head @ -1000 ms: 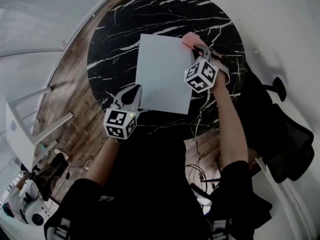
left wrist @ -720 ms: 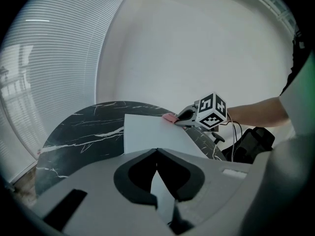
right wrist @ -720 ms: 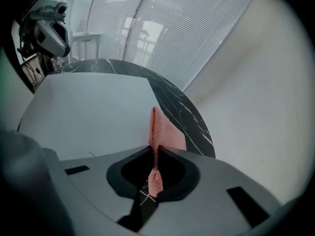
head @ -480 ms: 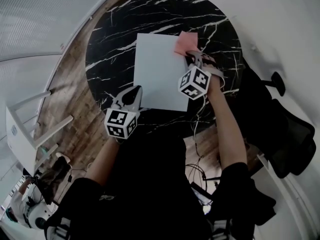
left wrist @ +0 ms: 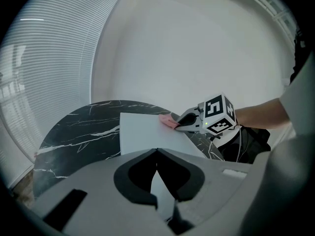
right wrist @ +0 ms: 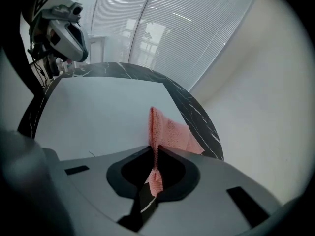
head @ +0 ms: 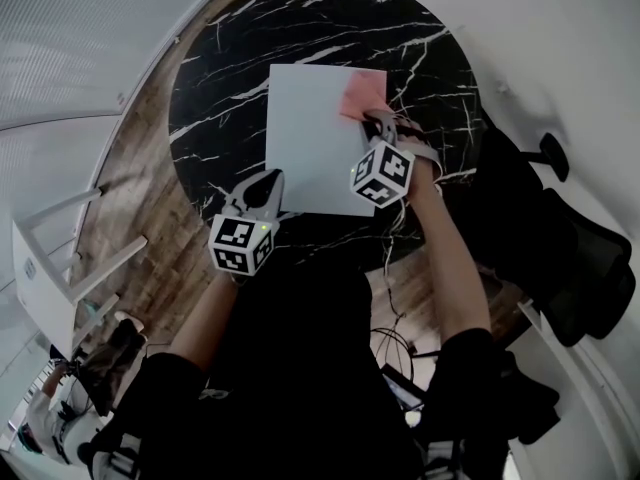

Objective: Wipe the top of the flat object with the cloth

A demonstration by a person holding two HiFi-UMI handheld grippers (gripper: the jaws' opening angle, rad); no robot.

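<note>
A flat white sheet (head: 318, 138) lies on a round black marble table (head: 220, 78). My right gripper (head: 374, 121) is shut on a pink cloth (head: 362, 96) that rests on the sheet's far right corner. In the right gripper view the cloth (right wrist: 170, 132) stands up from between the jaws of that gripper (right wrist: 155, 154) and trails over the sheet (right wrist: 98, 112). My left gripper (head: 268, 186) is at the sheet's near left edge. In the left gripper view its jaws (left wrist: 157, 154) are shut on the sheet's edge (left wrist: 142, 134), with the cloth (left wrist: 167, 120) and right gripper (left wrist: 189, 123) beyond.
A black office chair (head: 570, 268) stands right of the table. A white chair (head: 50, 258) is on the wooden floor at the left. Cables lie on the floor under the table's near edge (head: 395, 343). A curved white wall rises behind the table.
The right gripper has slid the pink cloth leftward, from the sheet's right edge onto the sheet. The left gripper has stayed at the near left edge.
</note>
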